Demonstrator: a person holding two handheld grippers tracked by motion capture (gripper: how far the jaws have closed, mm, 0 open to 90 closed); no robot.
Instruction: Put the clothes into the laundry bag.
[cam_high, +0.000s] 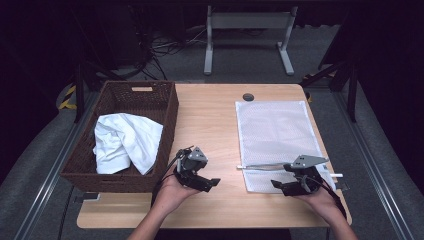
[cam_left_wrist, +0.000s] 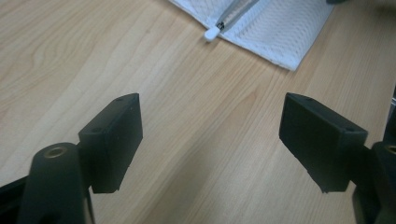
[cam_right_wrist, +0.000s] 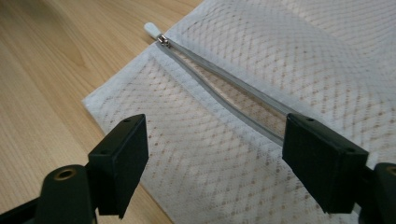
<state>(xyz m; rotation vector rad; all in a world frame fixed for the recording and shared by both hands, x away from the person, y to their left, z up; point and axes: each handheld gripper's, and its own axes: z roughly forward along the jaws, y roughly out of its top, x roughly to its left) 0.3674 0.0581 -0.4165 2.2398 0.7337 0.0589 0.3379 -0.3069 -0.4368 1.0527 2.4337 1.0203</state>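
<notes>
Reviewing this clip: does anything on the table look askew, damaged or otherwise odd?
Nothing looks damaged or spilled. The mesh laundry bag lies flat, its zipper open with the two sides gaping. The white cloth sits crumpled in the wicker basket, one fold draped over the rim.

The table (cam_high: 210, 120) is pale wood-grain, smooth and matt. The laundry bag (cam_high: 275, 130) is white mesh cloth with a grey zip (cam_right_wrist: 224, 88) and white plastic pull (cam_right_wrist: 152, 29). The basket (cam_high: 167, 112) is dark woven wicker, rough; the cloth (cam_high: 125, 142) inside is soft white fabric
</notes>
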